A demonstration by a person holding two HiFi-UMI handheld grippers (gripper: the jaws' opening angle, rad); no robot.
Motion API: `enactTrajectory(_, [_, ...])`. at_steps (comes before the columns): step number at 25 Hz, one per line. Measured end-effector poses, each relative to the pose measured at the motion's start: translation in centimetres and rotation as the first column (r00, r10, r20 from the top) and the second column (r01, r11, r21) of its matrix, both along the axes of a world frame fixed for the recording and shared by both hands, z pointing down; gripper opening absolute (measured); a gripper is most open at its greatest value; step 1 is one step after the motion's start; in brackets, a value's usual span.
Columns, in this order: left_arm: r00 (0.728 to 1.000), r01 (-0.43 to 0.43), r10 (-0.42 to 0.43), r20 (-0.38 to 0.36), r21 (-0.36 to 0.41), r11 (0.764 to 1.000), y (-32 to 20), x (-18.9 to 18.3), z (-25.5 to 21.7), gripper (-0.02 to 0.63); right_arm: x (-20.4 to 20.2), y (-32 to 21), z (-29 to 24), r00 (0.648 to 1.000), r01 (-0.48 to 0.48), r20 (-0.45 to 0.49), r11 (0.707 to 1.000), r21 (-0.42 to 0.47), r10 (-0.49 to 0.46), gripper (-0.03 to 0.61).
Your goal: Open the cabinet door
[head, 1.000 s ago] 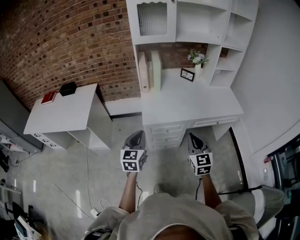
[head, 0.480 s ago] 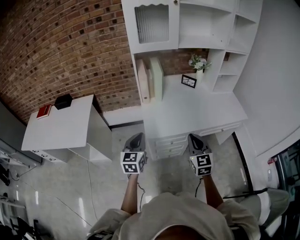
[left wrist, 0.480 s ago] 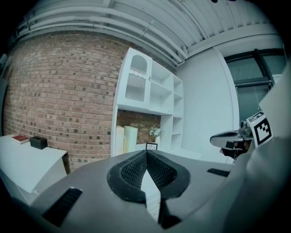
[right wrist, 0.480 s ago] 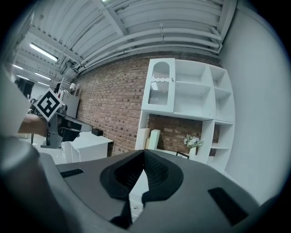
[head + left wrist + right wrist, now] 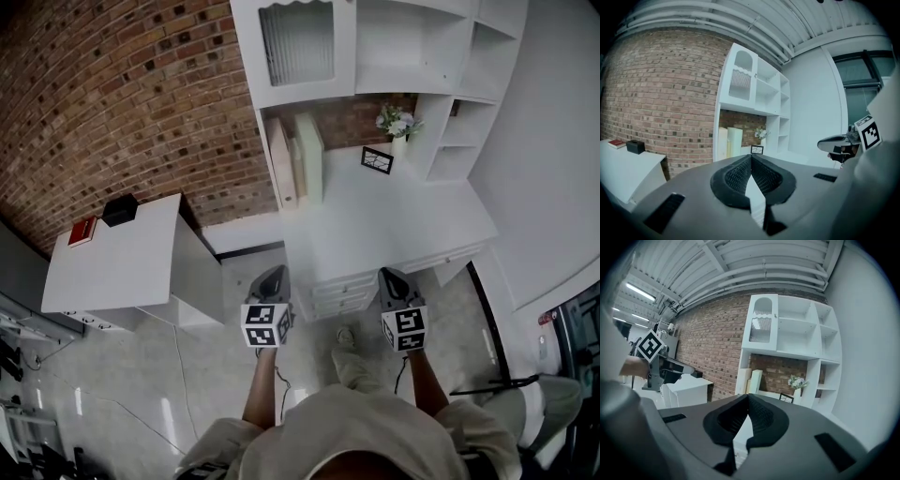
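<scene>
Brick wall (image 5: 141, 94) behind white cabinet (image 5: 403, 37)

A red brick wall (image 5: 122, 103) forms the backdrop. A low white rectangular table (image 5: 141, 272) stands against it. At the table's back left corner lies a flat red book (image 5: 82, 230), with a small black box (image 5: 120, 210) just beside it.

On the white desk (image 5: 403, 216):
- back left: two pale upright panels (image 5: 295, 159);
- back right: a black-framed picture (image 5: 377, 160) near a white vase of pale flowers (image 5: 397, 122).
</scene>
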State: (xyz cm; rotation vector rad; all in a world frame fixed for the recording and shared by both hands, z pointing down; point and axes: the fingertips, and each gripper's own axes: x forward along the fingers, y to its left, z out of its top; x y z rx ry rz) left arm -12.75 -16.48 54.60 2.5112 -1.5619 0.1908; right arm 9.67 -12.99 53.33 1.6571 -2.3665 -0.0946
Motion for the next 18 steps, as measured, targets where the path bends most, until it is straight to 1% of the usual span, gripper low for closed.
enactTrajectory(8, [1.0, 0.01, -0.01, 0.014, -0.004, 1.0, -5.4, 1.0, 0.6, 0.026, 0.9, -5.9, 0.7, 1.0, 0.01, 0.015, 1.0, 0.004, -0.01, 0.014])
enactTrajectory(18, [0.997, 0.064, -0.065, 0.032, 0.02, 0.998, -15.9, 1.4, -1.3, 0.026, 1.9, -17.3, -0.7, 0.998, 0.049, 0.034, 0.998, 0.028, -0.05, 0.014])
